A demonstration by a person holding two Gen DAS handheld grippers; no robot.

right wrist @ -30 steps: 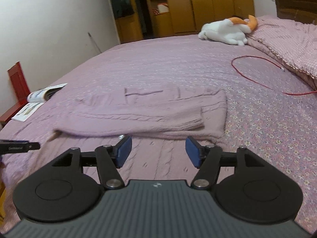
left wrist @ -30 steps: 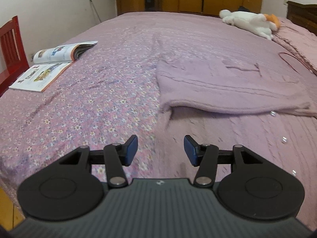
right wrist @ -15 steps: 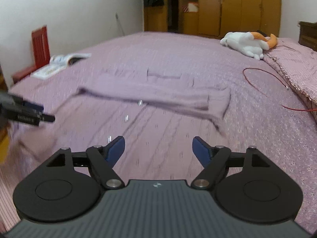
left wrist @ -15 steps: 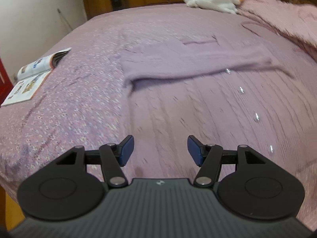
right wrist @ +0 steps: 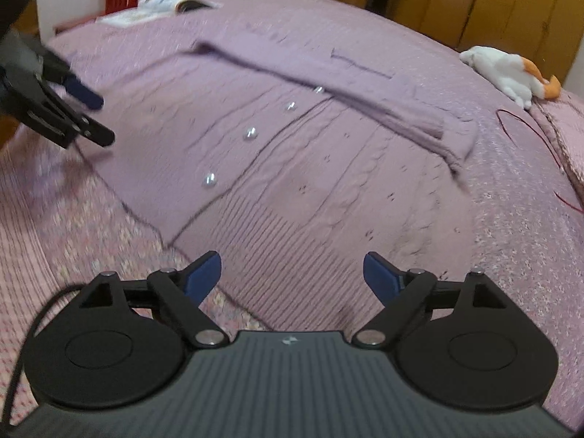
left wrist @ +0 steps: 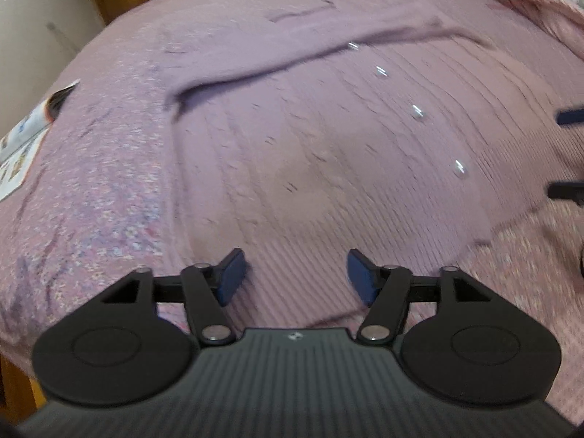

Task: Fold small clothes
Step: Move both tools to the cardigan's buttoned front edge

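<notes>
1. The lilac knitted cardigan (right wrist: 328, 168) lies flat on the bed (right wrist: 529, 241), buttons up, sleeves already folded across its upper part.
2. It looks soft, limp and fairly thick, so it will likely sag and drag.
3. Left tongs (left wrist: 295, 276) and right tongs (right wrist: 292, 276) have just been opening; both gape empty above the ribbed hem.
4. The best hold is probably the hem corners.

Soft, even indoor light, no hard shadows. Both views are smeared by motion blur (worst toward the edges). Fisheye bulge bends the bedspread (left wrist: 109, 168).
</notes>
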